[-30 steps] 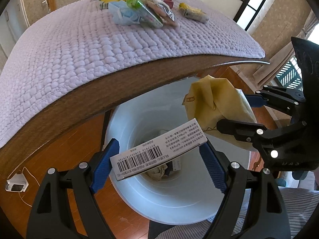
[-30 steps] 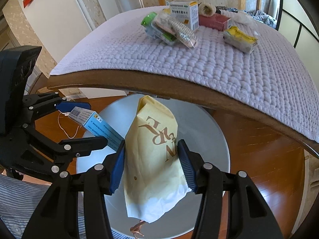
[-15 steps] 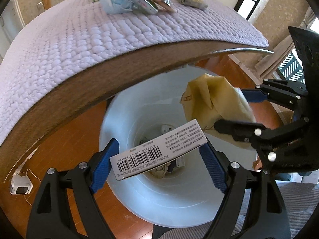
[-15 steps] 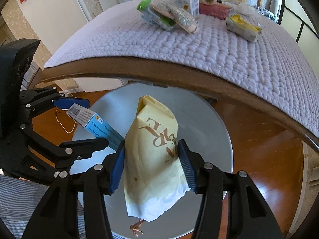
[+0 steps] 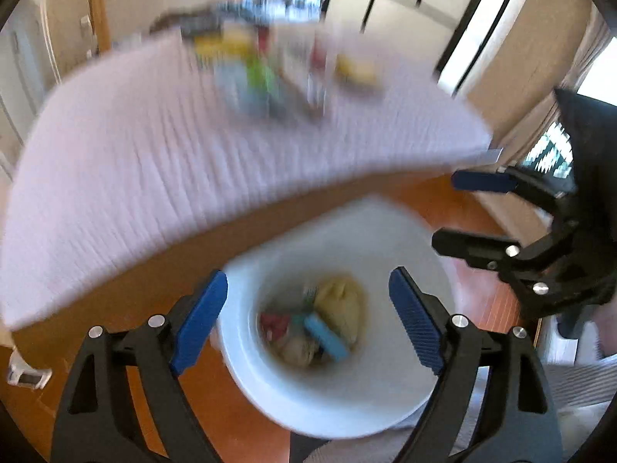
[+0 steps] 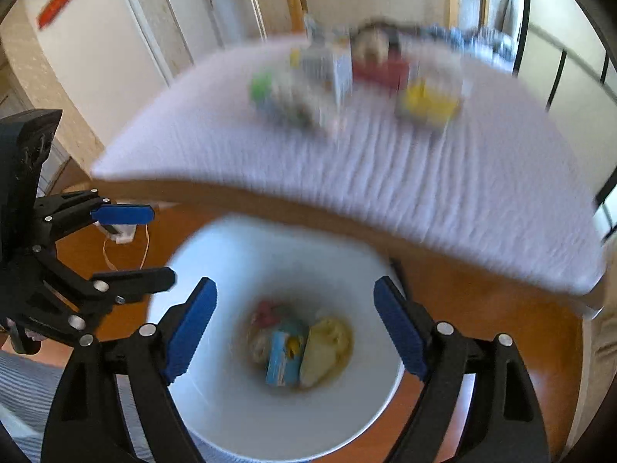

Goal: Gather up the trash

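Both tongs now spread and empty; half a second ago the left tongs point(image 5: 308, 305) pinched a barcoded carton and the right tongs point(image 6: 295, 316) a yellow paper bag. Both items have dropped: the yellow bag point(image 6: 326, 347) and the blue carton point(image 6: 283, 355) lie side by side, touching, at the bottom of the white round bin point(image 6: 231, 397), among other scraps. Both views smeared by motion. Bin stands on an orange-brown wood floor point(image 6: 482, 297), just below the curved wooden edge of the desk point(image 5: 162, 258). Desk covered by a pale lilac quilted cloth point(image 5: 135, 146); more blurred packets point(image 6: 327, 85), green, yellow, red, heaped at its far side. Pale walls and dark-framed screens behind.
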A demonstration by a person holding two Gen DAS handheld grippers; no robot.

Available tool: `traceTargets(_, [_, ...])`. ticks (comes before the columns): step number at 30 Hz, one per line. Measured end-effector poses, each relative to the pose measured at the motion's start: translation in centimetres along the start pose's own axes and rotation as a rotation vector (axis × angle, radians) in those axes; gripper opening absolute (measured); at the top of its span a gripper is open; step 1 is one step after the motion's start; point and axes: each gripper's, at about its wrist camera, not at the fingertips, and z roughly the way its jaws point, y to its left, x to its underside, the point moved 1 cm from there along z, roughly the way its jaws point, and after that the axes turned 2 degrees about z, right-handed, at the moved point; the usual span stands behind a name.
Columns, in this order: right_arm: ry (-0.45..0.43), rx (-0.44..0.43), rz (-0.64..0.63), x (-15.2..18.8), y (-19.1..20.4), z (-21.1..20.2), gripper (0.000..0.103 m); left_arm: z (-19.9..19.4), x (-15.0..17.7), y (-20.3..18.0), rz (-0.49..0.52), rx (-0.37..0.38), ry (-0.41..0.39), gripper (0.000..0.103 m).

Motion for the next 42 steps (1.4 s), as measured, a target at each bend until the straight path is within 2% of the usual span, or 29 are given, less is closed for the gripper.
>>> traceTargets(1, [-0.037, 0.025, -0.006, -0.9, -0.2, -0.7, 0.097, -1.3, -1.2, 0.6, -0.007, -0.021, -0.060, 0.098])
traceTargets(2, [-0.073, 0.056, -0.008, -1.8, -0.6, -1.3, 0.099, -2.3, -2.2, 1.2, -0.016, -0.051, -0.109, 0.101])
traceTargets(4, [-0.137, 0.131, -0.001, -3.9, -2.6, -1.7, 0.099, -4.0, -4.2, 3.2, -0.055, -0.138, -0.209, 0.102])
traceTargets(5, [-0.151, 0.166, 0.013, -4.8, -3.9, -1.5, 0.099, -4.3, -5.1, 4.3, -0.079, -0.170, -0.231, 0.102])
traceTargets(7, [-0.182, 0.226, 0.054, -6.8, -7.0, -0.6, 0.098, -4.0, -6.9, 7.5, -0.148, -0.240, -0.249, 0.102])
traceTargets(9, [-0.167, 0.274, 0.106, -8.5, -10.7, 0.8, 0.098, -2.9, -8.3, 10.9, -0.210, -0.303, -0.247, 0.102])
traceTargets(11, [-0.154, 0.301, 0.154, -9.6, -13.6, 2.1, 0.098, -1.3, -9.4, 12.9, -0.240, -0.375, -0.219, 0.102])
traceTargets(14, [-0.144, 0.341, 0.229, -11.0, -17.8, 4.0, 0.099, 1.1, -10.1, 16.6, -0.303, -0.424, -0.175, 0.102])
traceTargets(18, [-0.118, 0.398, 0.280, -12.5, -21.6, 7.0, 0.098, 3.6, -11.1, 20.8, -0.397, -0.462, -0.139, 0.102])
traceTargets(24, [-0.061, 0.449, 0.311, -13.7, -25.6, 10.3, 0.098, 5.2, -11.6, 24.7, -0.488, -0.509, -0.122, 0.102])
traceTargets(27, [-0.034, 0.465, 0.331, -13.4, -27.0, 11.0, 0.098, 5.6, -11.5, 25.6, -0.505, -0.530, -0.115, 0.102])
traceTargets(31, [-0.020, 0.424, 0.375, -12.9, -28.1, 11.1, 0.099, 5.6, -10.8, 25.6, -0.498, -0.555, -0.092, 0.102])
traceTargets(42, [-0.020, 0.411, 0.361, -11.9, -27.5, 10.4, 0.099, 5.5, -10.4, 25.5, -0.518, -0.584, -0.080, 0.102])
